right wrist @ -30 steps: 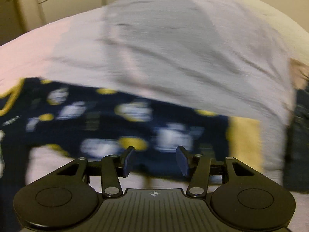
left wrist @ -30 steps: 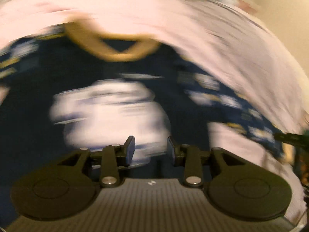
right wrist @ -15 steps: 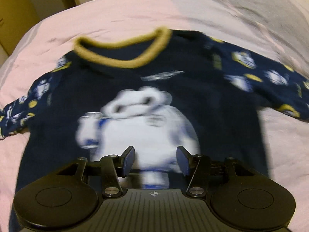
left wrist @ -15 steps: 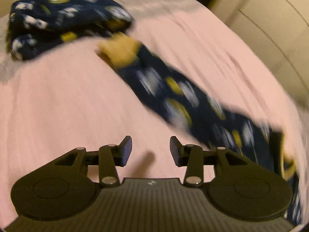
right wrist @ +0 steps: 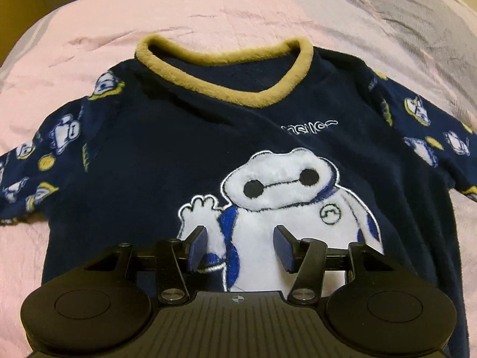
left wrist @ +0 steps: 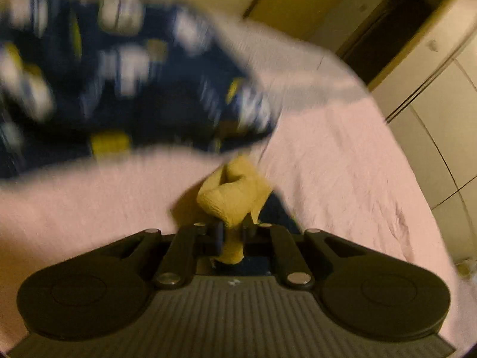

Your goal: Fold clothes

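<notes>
On my left, the left gripper is pinched tight on the yellow cuff, bunched up between its fingers over the pink sheet. Beyond it I see a blurred navy patterned garment. On my right, the right gripper hangs with its jaws wide apart and nothing in them, above the navy top, which lies face up and flat on the sheet, collar away from me.

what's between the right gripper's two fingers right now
In the right wrist view, the open right gripper frames only the white plush figure on the navy pajama top; nothing is pinched.
</notes>
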A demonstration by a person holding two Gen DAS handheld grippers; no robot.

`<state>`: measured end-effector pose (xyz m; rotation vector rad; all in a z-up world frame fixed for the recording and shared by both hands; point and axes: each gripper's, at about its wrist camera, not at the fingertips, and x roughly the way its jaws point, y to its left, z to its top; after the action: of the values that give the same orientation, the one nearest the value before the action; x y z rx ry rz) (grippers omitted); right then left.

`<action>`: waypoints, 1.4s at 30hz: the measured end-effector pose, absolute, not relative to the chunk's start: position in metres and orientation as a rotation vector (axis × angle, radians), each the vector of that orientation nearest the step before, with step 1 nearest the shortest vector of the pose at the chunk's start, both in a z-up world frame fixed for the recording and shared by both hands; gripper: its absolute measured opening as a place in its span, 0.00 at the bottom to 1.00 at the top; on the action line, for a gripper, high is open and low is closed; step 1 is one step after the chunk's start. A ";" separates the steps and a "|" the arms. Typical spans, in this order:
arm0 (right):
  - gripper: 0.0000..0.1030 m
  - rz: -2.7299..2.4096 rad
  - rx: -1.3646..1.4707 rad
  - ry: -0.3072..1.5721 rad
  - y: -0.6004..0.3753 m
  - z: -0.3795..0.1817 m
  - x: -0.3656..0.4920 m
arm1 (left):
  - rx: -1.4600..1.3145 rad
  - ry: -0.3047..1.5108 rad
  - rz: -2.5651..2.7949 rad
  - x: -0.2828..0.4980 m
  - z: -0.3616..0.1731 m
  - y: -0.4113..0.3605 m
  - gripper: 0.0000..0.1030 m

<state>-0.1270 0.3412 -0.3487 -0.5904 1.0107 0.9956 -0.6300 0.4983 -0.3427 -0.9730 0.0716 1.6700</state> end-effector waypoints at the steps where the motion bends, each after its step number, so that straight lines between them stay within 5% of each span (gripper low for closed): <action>1: 0.52 0.995 -0.597 1.007 0.344 -0.350 -0.128 | -0.853 0.088 1.679 -0.624 -0.331 0.489 0.08; 5: 0.52 1.030 -0.642 0.975 0.354 -0.354 -0.135 | -0.563 0.281 1.661 -0.609 -0.329 0.462 0.09; 8: 0.52 1.056 -0.678 0.957 0.358 -0.359 -0.142 | -0.700 0.450 1.683 -0.621 -0.370 0.466 0.16; 12: 0.52 1.116 -0.653 0.929 0.363 -0.354 -0.153 | -0.753 0.364 1.738 -0.631 -0.362 0.449 0.26; 20: 0.52 1.279 -0.487 0.887 0.377 -0.339 -0.179 | -0.646 0.422 1.668 -0.599 -0.306 0.438 0.19; 30: 0.52 1.455 -0.734 0.866 0.437 -0.392 -0.257 | -0.535 0.816 1.123 -0.506 -0.374 0.462 0.18; 34: 0.52 1.535 -0.820 0.700 0.432 -0.370 -0.262 | -0.561 0.705 1.094 -0.504 -0.356 0.460 0.16; 40: 0.52 1.396 -0.682 0.753 0.472 -0.356 -0.207 | -0.602 0.721 1.076 -0.468 -0.369 0.490 0.18; 42: 0.52 1.327 -0.681 0.820 0.480 -0.360 -0.184 | -0.624 0.725 1.092 -0.458 -0.372 0.501 0.08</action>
<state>-0.1841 0.4798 -0.3605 -0.6815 0.8199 1.3271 -0.4580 0.5008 -0.3721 -0.6237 0.7248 1.0923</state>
